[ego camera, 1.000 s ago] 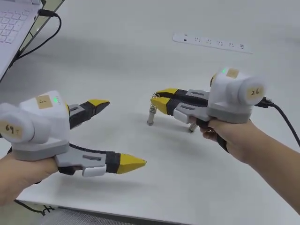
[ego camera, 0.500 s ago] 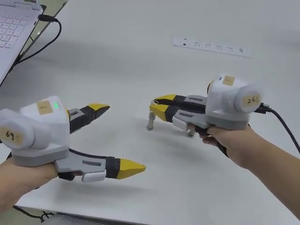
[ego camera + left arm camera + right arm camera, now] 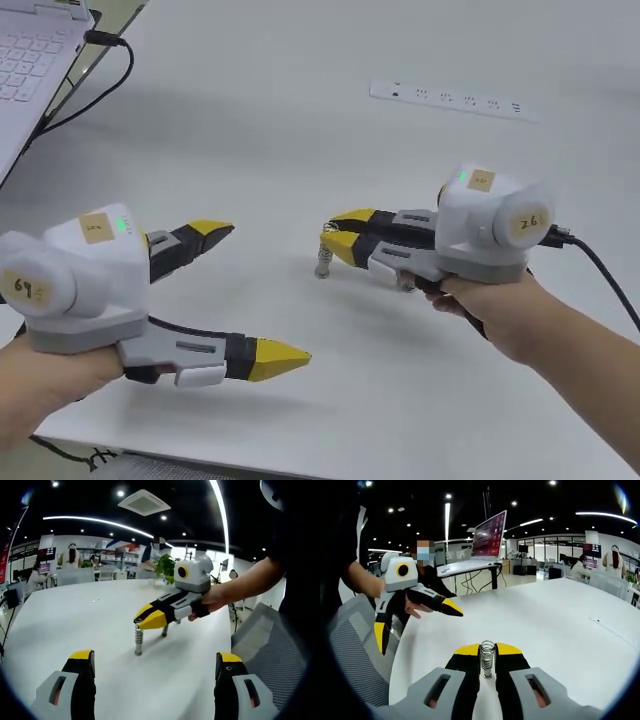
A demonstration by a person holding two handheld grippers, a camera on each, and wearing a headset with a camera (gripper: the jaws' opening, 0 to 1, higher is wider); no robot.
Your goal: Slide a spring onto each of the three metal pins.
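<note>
The left claw [image 3: 248,290] hung at the lower left of the head view, its jaws spread wide and holding nothing. At centre right, the right claw [image 3: 338,232] was pinching the top of a spring [image 3: 324,256] that stood upright on the white worktop [image 3: 300,140]. In the right gripper view the coil sat between the yellow tips. A second pin [image 3: 407,283] stood under the right claw's body. A power strip [image 3: 455,97] lay at upper right and a laptop [image 3: 30,50] at upper left.

Gripper views face each other (sharing the spring [image 3: 487,658]).
</note>
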